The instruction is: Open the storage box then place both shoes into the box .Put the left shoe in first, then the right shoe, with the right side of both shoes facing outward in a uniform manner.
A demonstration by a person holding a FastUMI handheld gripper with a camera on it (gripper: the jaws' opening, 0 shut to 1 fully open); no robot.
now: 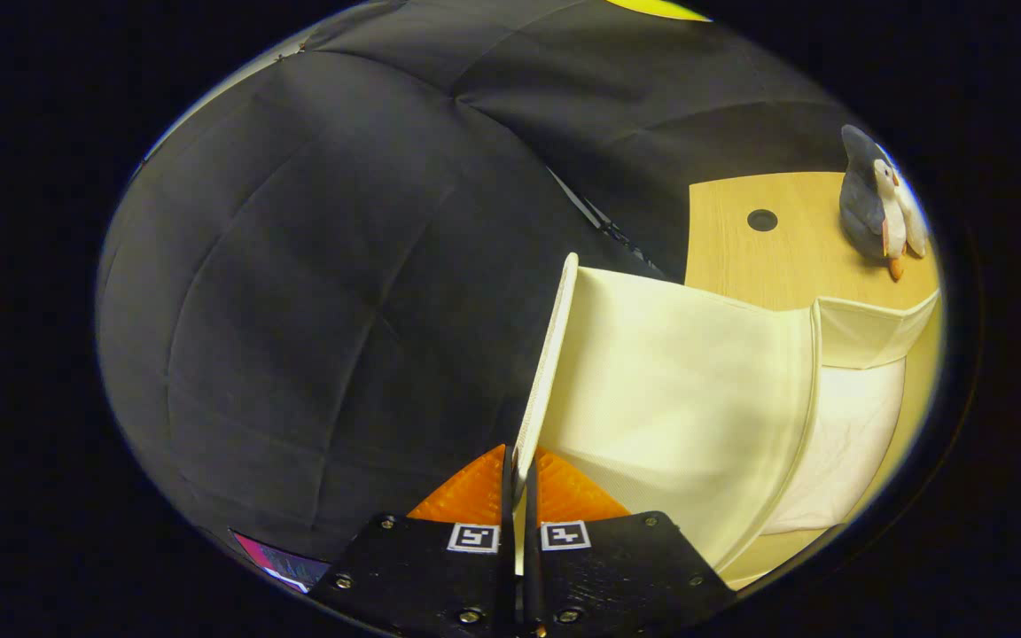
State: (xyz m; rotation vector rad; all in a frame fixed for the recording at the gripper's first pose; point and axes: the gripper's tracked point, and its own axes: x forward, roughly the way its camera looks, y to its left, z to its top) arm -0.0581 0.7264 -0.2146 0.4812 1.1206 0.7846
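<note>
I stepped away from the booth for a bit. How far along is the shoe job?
Early. The gripper is shut on the storage box's lid, which stands lifted, so the storage box is open, its cream lining bare. In hand: opening. Left: both shoes, left one first.

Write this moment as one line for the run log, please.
phase: opening box | gripper: shut on lid, lid raised | storage box: open, cream | shoes: not yet in | penguin toy: on table beyond box

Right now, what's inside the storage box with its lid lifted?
The tongs are shut on the lid of the cream fabric storage box, holding it up. Inside, pale bare lining shows, no shoes. The box's near wall hides most of the bottom.
</note>
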